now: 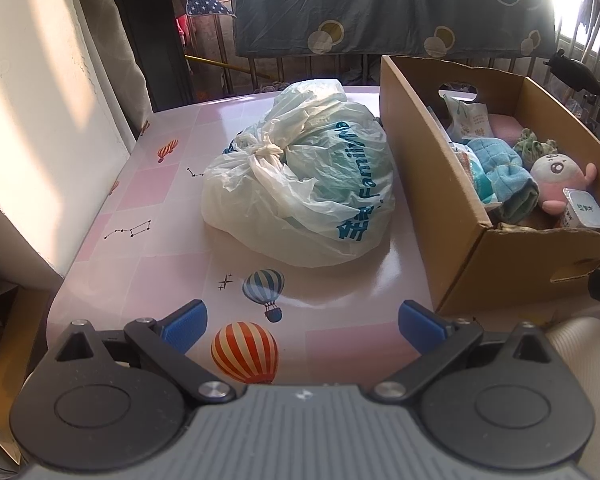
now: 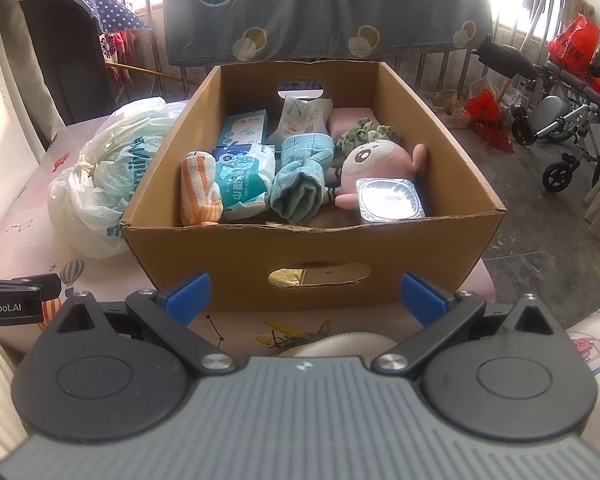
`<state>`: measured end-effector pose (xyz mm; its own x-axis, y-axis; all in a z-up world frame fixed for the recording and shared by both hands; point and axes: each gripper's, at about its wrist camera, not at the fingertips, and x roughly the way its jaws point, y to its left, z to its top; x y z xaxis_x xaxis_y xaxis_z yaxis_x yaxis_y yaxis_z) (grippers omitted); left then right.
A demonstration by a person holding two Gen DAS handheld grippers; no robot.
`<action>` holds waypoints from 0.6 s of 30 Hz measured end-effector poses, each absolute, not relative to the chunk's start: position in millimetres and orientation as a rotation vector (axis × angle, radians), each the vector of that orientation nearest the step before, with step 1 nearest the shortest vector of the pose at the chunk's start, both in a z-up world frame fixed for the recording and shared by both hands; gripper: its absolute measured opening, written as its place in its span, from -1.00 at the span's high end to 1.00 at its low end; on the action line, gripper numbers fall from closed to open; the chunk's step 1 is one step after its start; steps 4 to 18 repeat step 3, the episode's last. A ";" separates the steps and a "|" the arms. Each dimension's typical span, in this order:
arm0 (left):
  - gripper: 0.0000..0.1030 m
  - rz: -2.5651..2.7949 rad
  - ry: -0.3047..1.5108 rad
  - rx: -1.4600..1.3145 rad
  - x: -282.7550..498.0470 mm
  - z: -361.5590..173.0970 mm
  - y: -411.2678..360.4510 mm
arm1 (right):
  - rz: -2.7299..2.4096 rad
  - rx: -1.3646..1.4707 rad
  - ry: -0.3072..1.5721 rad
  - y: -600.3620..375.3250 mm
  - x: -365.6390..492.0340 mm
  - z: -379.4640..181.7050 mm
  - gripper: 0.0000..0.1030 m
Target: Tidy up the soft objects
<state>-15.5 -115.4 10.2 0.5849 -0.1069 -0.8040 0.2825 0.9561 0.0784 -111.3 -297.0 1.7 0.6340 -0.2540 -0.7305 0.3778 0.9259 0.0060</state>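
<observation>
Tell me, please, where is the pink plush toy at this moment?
In the right wrist view, the pink plush toy lies inside the cardboard box, toward its right side, between the blue rolled towel and the right wall, behind a foil-lidded cup.

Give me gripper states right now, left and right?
left gripper: open, jaws wide apart, holding nothing.
right gripper: open, jaws wide apart, holding nothing.

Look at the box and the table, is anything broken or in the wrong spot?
The cardboard box has a ragged, torn near rim and a frayed handle hole. The knotted plastic bag sits outside it on the table. Nothing has spilled.
</observation>
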 end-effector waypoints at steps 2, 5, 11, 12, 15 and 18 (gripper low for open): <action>-0.98 -0.228 0.918 0.207 -15.3 11.0 -115.7 | -0.363 0.164 0.807 -296.8 -111.3 1.7 -0.98; -0.98 -0.228 0.918 0.207 -14.8 11.8 -116.1 | -0.363 0.164 0.808 -296.8 -111.4 1.7 -0.98; -0.98 -0.228 0.918 0.207 -14.8 11.8 -116.1 | -0.363 0.164 0.808 -296.8 -111.4 1.7 -0.98; -0.98 -0.228 0.918 0.207 -14.8 11.8 -116.1 | -0.363 0.164 0.808 -296.8 -111.4 1.7 -0.98; -0.98 -0.228 0.918 0.207 -14.8 11.8 -116.1 | -0.363 0.164 0.808 -296.8 -111.4 1.7 -0.98; -0.98 -0.228 0.918 0.207 -14.8 11.8 -116.1 | -0.363 0.164 0.808 -296.8 -111.4 1.7 -0.98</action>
